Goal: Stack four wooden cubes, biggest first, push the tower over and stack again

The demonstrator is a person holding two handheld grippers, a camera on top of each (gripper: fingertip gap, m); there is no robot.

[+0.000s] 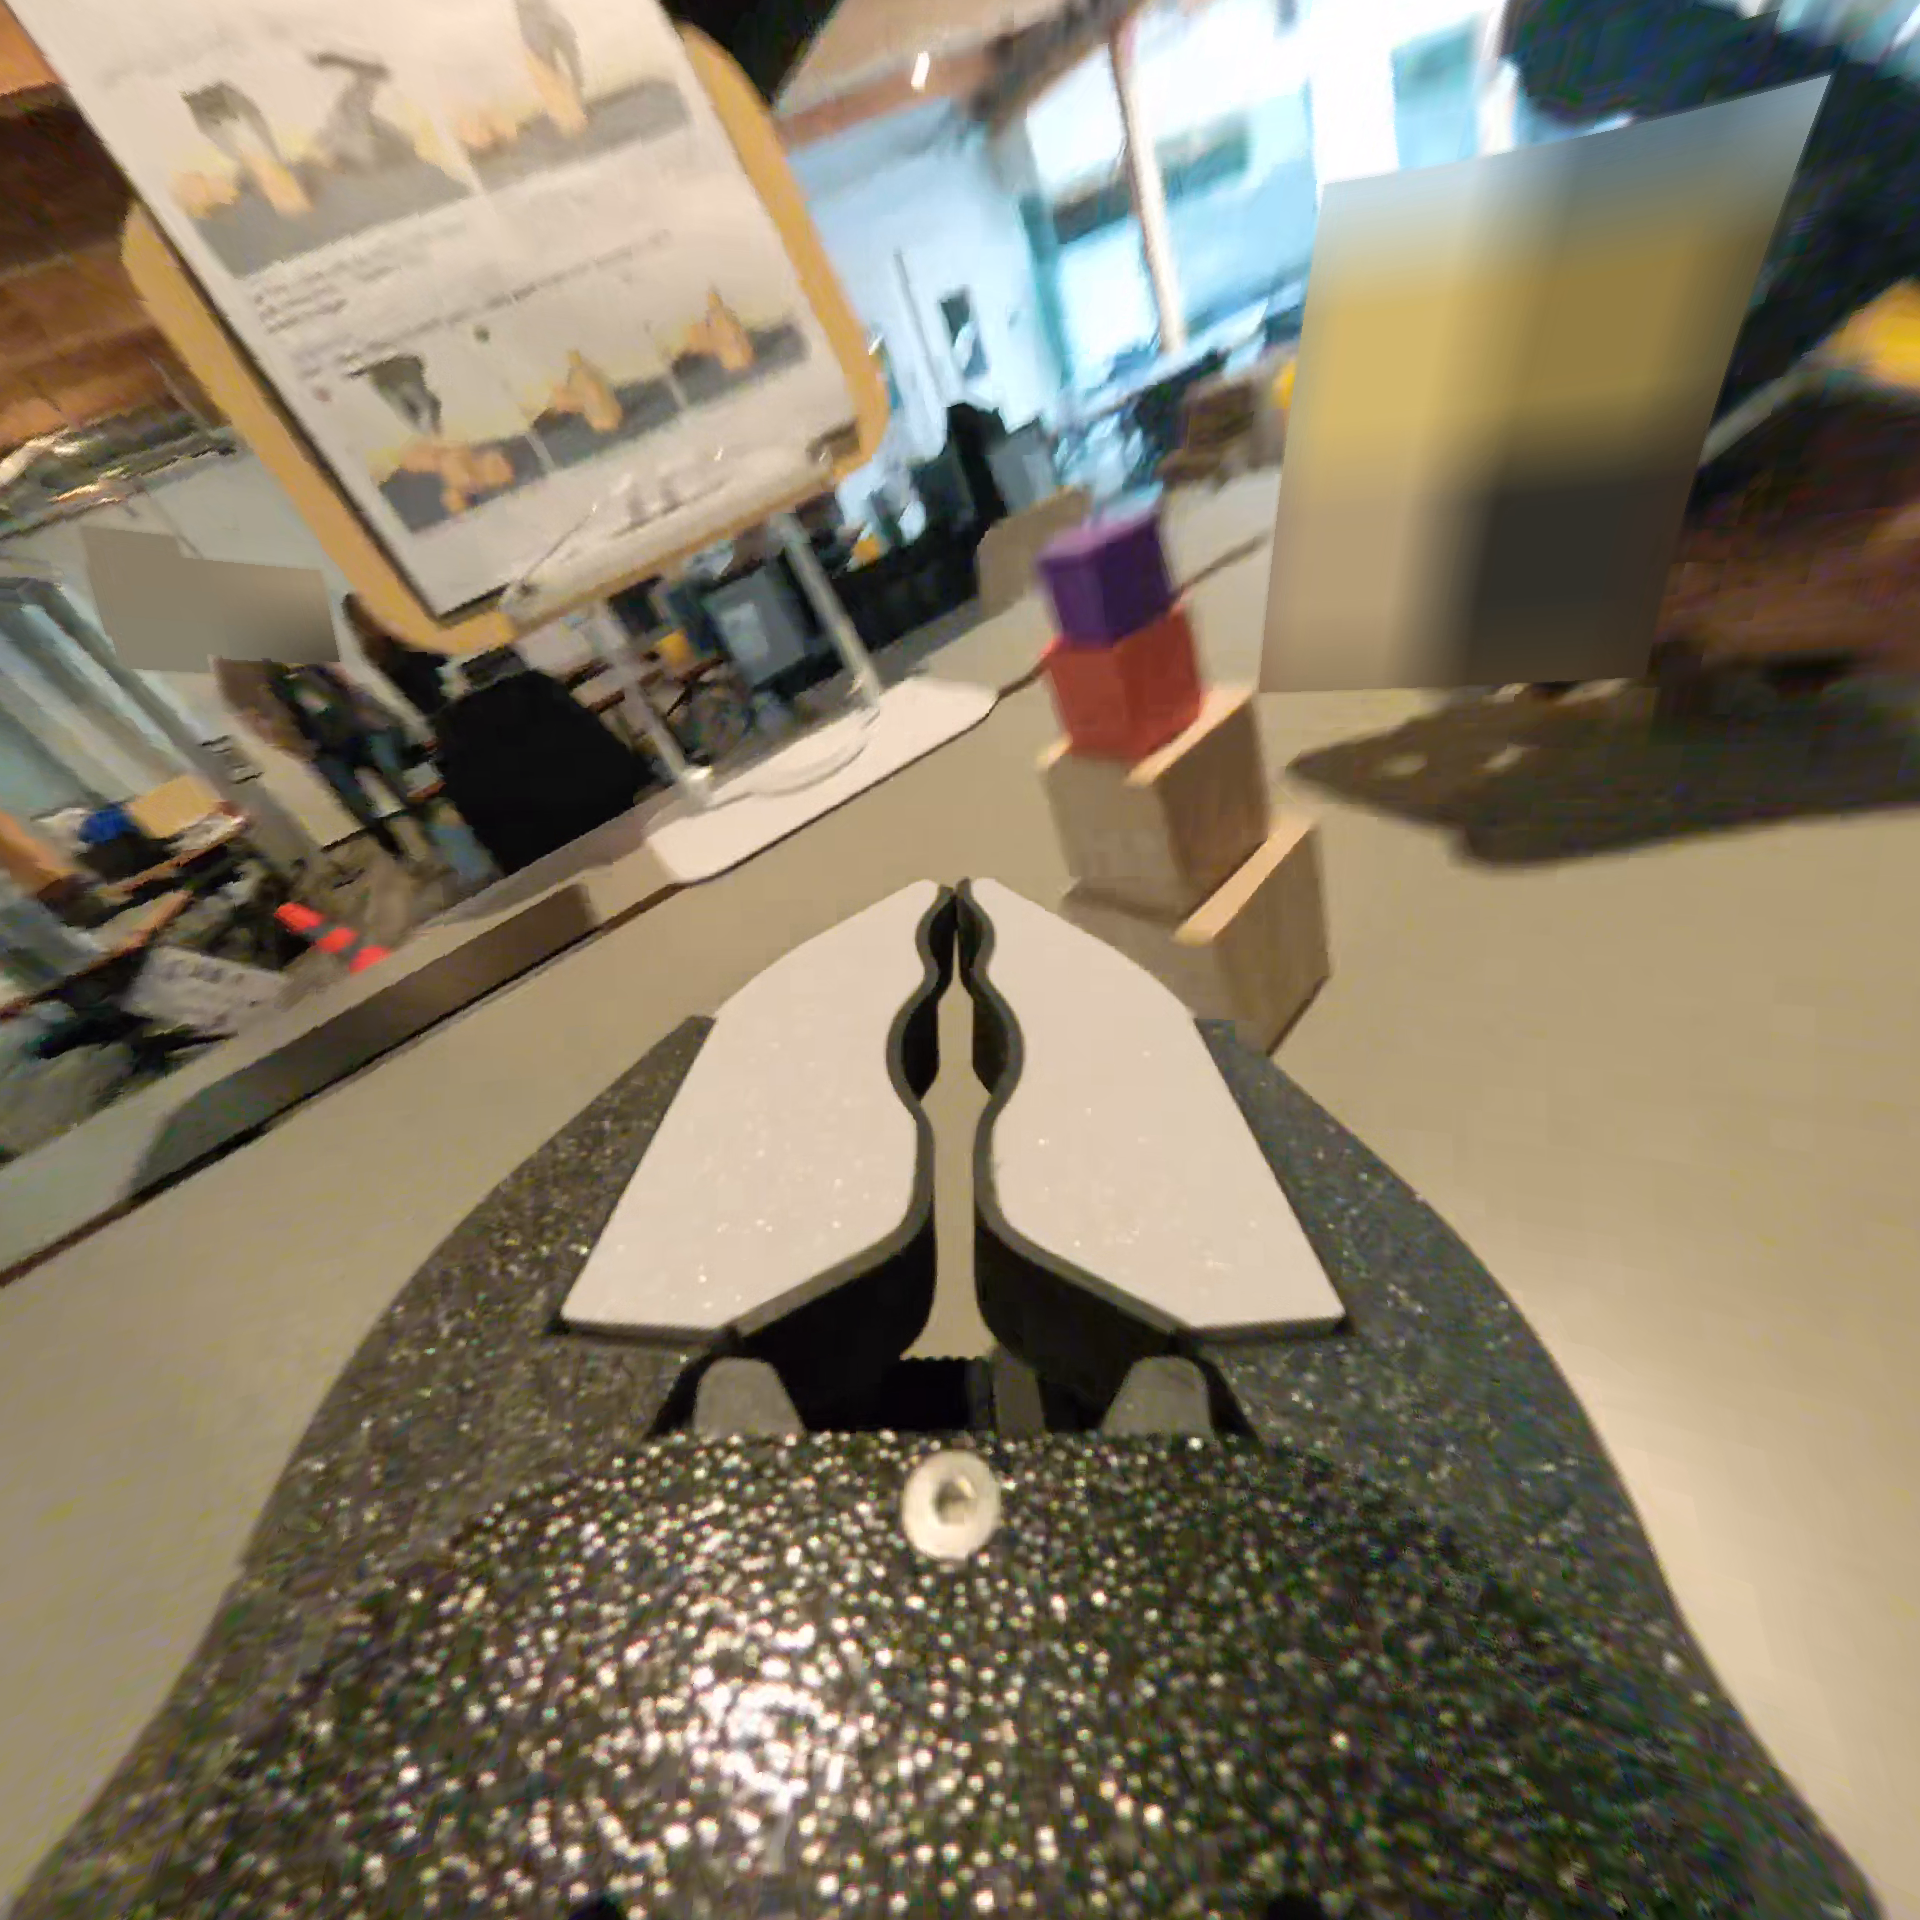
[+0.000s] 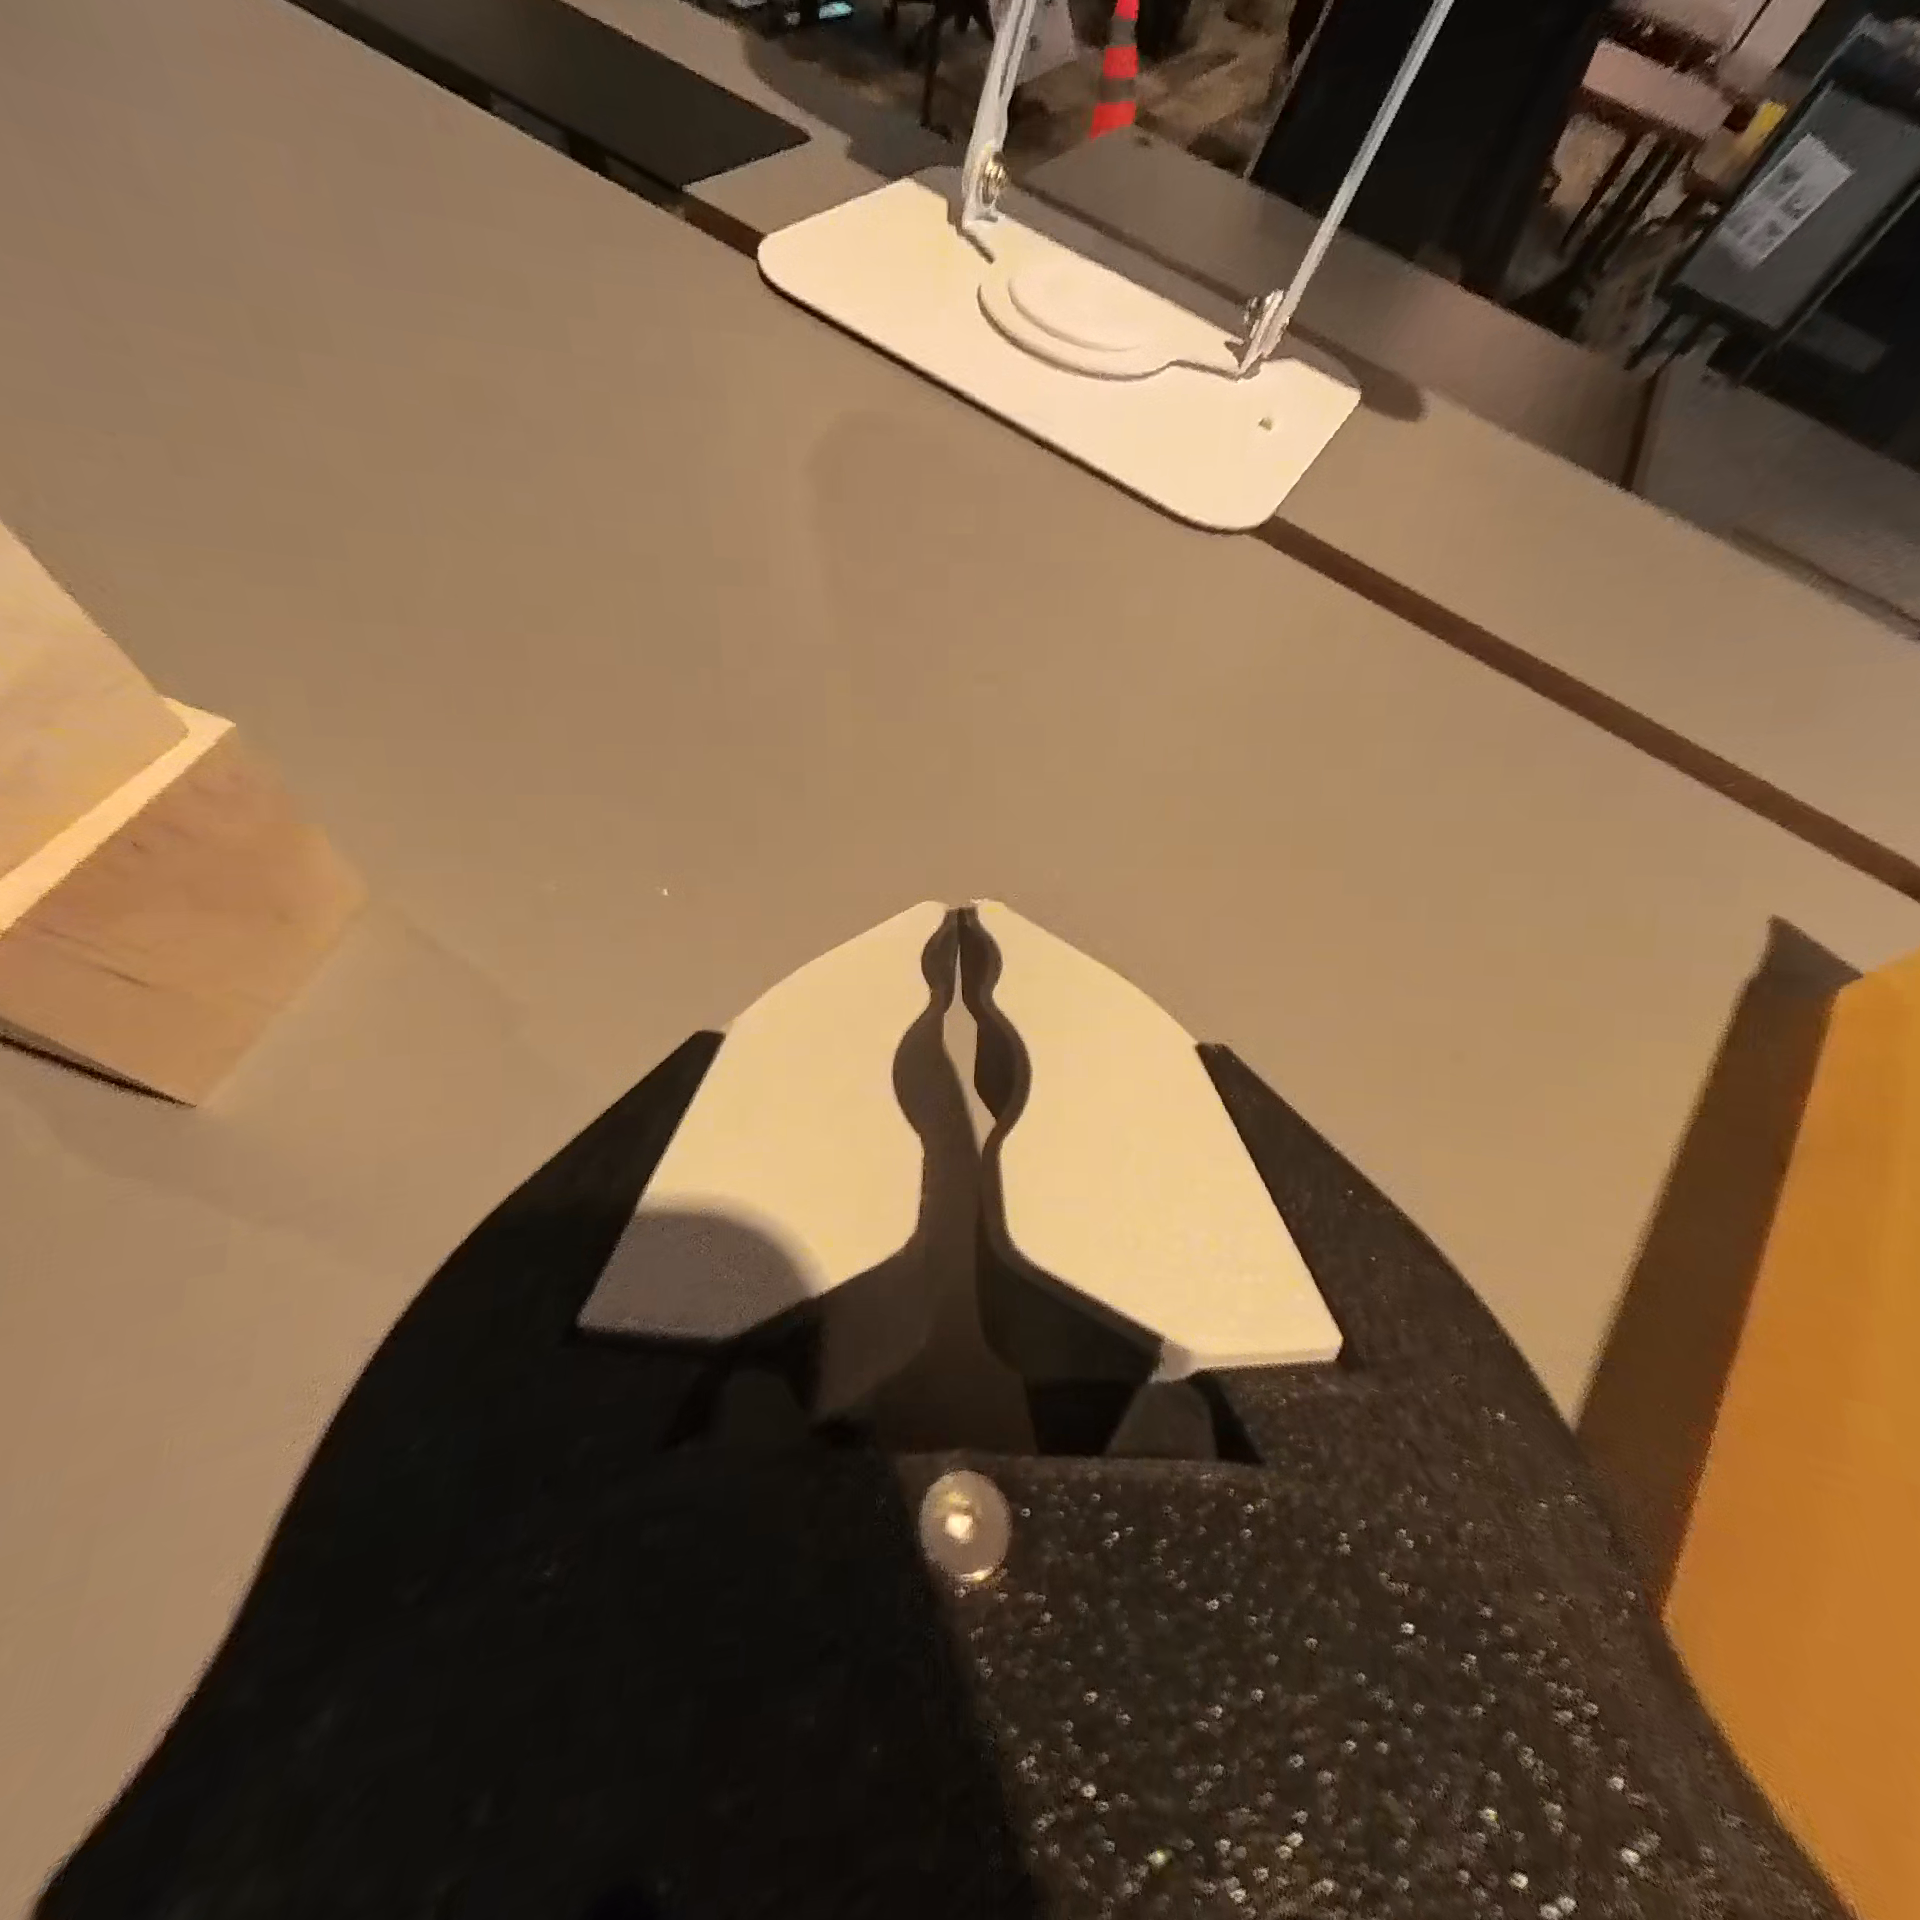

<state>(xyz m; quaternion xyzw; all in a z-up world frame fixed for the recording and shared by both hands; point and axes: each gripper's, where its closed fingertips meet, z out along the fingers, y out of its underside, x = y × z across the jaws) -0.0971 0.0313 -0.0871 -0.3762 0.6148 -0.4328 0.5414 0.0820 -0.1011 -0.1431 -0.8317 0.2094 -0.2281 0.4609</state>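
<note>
In the left wrist view a tower of four cubes stands on the grey table, just right of my left fingertips. The big plain wooden cube is at the bottom, a smaller plain wooden cube on it, then a red cube, and a purple cube on top. The tower looks tilted in this view. My left gripper is shut and empty, near the tower's base. My right gripper is shut and empty over the table. A plain wooden cube shows at the left edge of the right wrist view.
A white stand base with clear legs sits at the table's far side and carries a tilted picture sheet. A yellow-orange object fills the right edge of the right wrist view. A person stands beyond the table.
</note>
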